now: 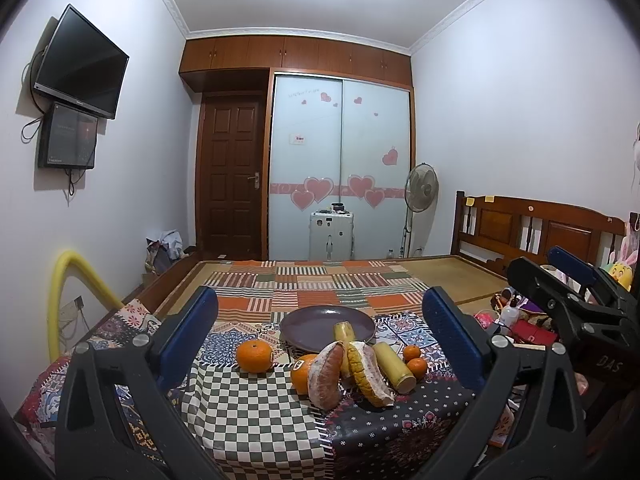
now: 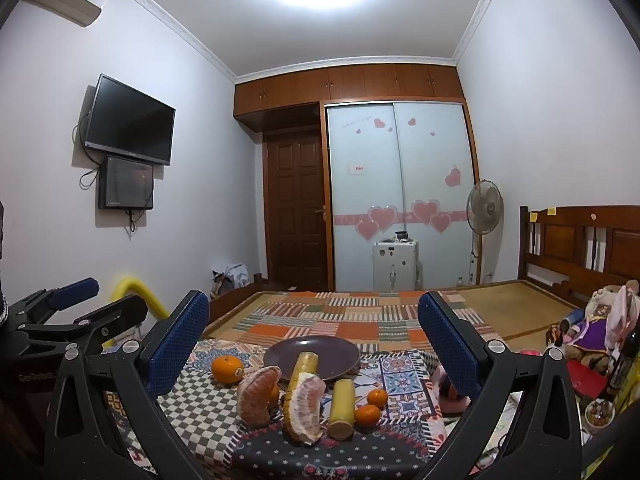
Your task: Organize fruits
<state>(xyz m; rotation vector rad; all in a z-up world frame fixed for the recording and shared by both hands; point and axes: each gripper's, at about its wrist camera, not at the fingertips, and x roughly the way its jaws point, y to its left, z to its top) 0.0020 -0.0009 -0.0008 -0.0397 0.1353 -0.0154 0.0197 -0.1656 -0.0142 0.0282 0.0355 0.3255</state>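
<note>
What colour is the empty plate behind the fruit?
The plate is dark purple, clearest in the left wrist view.

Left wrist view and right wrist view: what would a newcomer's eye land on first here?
A cluster of fruit at the near end of a patchwork-covered bed: two peeled pink pomelo segments standing among round oranges and yellow cut banana pieces. Behind them lies an empty round dark purple plate. Both blue-padded grippers, left and right, frame the fruit with jaws wide open, holding nothing.
</note>
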